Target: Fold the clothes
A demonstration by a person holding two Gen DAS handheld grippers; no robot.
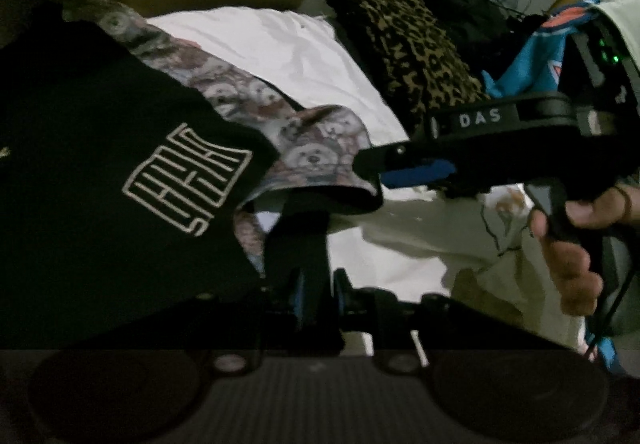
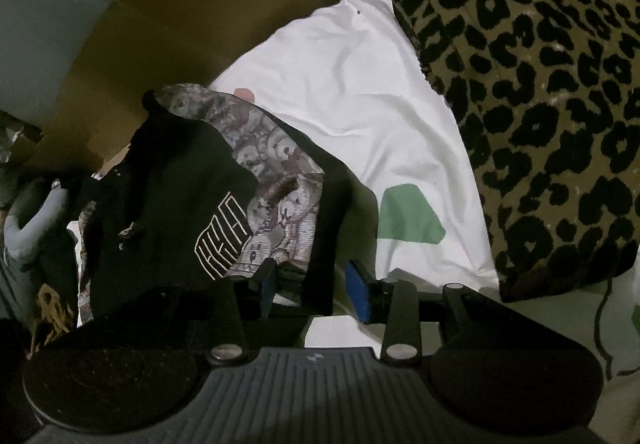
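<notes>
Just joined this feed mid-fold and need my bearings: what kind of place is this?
Probably a bedroom or home laundry spot. A white sheet covers a soft surface, a leopard-print fabric lies beside it, and both grippers hold a black garment.

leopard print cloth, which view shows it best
The right wrist view: the leopard print cloth fills its right side, pattern sharp. In the left wrist view it is a smaller heap further off, behind the right gripper.

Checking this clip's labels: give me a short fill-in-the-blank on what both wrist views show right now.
1. The black garment bears a cream ____ on its front.
2. Its lining shows a print of ____ faces.
3. The garment beside the white sheet has a ____ print.
4. The right gripper sits at the black garment's ____.

Answers: logo; dog; leopard; hem
</notes>
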